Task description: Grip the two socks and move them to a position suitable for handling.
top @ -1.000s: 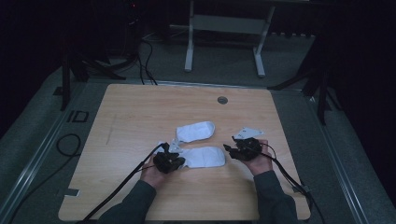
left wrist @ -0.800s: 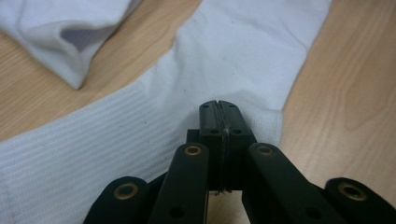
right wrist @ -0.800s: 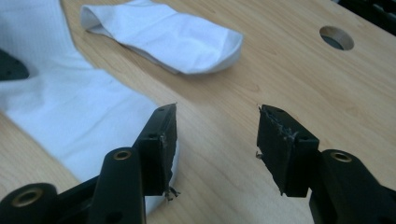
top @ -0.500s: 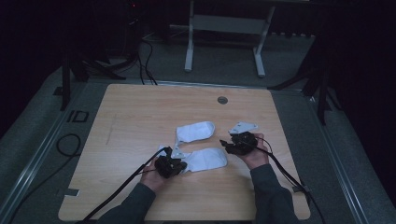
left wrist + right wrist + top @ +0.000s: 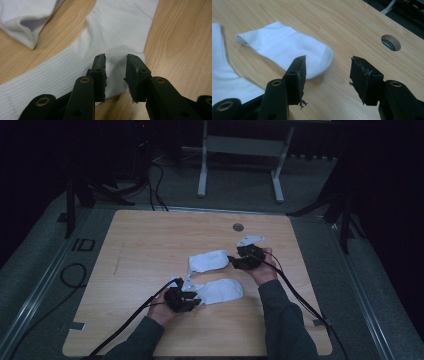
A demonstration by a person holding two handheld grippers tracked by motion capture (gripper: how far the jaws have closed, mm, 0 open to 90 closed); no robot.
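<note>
While two white socks lie flat and apart on the tabletop (image 5: 140,235), nothing looks paired yet. The left tongs (image 5: 116,75), parted, straddle the near sock (image 5: 220,291)'s edge ungripped. The right tongs (image 5: 327,75) gape beside the far sock (image 5: 210,260).

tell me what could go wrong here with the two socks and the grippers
1. The left gripper has its jaws apart around just the edge of the near sock; closing there may catch only a thin bit of fabric that could slip out when lifted.
2. The right gripper is open beside the toe of the far sock, with bare table between its jaws; closing now would likely grab nothing.
</note>
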